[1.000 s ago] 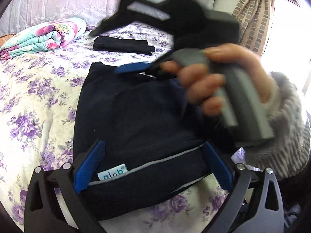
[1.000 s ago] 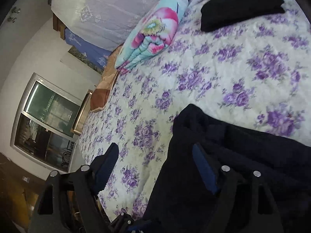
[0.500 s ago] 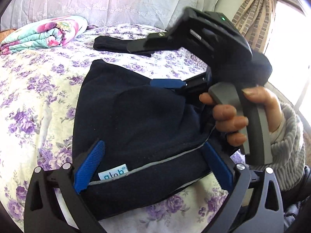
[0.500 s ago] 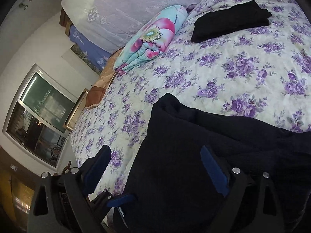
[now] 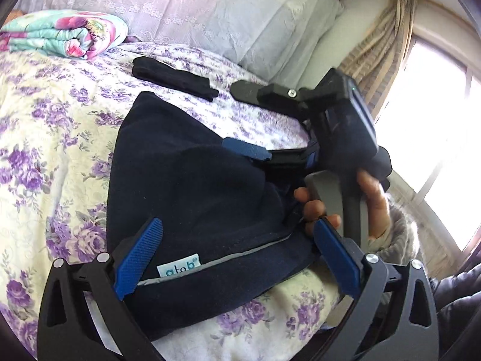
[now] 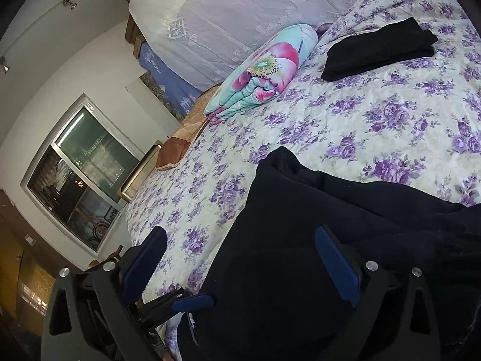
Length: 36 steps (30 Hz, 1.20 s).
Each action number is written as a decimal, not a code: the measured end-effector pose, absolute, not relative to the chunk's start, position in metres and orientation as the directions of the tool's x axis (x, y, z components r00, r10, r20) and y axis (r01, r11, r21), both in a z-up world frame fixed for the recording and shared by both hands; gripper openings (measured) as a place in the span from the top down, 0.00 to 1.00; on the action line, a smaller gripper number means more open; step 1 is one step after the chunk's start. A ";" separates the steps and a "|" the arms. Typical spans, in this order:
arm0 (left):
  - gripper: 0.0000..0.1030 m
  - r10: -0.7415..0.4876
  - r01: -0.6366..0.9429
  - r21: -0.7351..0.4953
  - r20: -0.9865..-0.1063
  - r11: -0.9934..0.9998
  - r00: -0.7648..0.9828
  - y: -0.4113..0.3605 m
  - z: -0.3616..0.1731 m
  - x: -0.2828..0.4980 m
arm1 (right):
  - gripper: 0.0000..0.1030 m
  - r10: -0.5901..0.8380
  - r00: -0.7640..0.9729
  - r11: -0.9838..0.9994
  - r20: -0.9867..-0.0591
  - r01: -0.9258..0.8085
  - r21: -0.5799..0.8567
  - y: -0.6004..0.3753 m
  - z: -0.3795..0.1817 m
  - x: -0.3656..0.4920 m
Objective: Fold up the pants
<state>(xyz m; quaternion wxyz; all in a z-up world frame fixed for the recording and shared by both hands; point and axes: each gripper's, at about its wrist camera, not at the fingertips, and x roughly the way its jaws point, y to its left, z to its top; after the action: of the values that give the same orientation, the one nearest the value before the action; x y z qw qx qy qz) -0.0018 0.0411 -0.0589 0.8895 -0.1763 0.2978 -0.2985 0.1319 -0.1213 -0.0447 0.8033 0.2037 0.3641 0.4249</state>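
Dark navy pants [image 5: 195, 186] lie folded in a bundle on the flowered bedspread [image 5: 45, 138], waistband with a white label [image 5: 179, 269] nearest me. My left gripper [image 5: 237, 255] is open, its blue pads astride the waistband. My right gripper [image 6: 240, 258] is open over the pants [image 6: 300, 240], one pad off the cloth's left edge. In the left wrist view the right gripper's body [image 5: 339, 129] hovers over the pants' right side, held by a hand [image 5: 372, 204].
A folded black garment [image 5: 174, 76] lies further up the bed and shows in the right wrist view [image 6: 378, 49]. A rolled floral quilt [image 6: 261, 72] lies near the pillows [image 5: 210, 15]. A window [image 5: 436, 138] and curtain are to the right.
The right gripper has swung down from above the pants to their right side and steadied. The left gripper stays open astride the waistband.
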 end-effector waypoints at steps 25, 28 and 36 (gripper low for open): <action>0.05 -0.580 0.194 -0.586 -0.594 0.787 0.558 0.081 -0.063 0.043 | 0.04 0.845 0.493 0.321 -0.206 -0.161 0.933 -0.295 -0.110 0.068; 0.05 -0.564 0.191 -0.559 -0.633 0.807 0.531 0.071 -0.068 0.054 | 0.04 0.860 0.476 0.273 -0.185 -0.123 0.954 -0.299 -0.115 0.074; 0.04 -0.501 0.180 -0.481 -0.707 0.858 0.499 0.051 -0.068 0.077 | 0.04 0.755 0.492 0.558 -0.433 -0.136 0.818 -0.300 -0.072 0.085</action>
<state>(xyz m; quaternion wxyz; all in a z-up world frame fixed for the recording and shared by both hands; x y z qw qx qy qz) 0.0772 0.0506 -0.0683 0.8478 -0.1750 0.4586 -0.2006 0.0847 -0.3003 -0.0716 0.7792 0.3727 0.4149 0.2860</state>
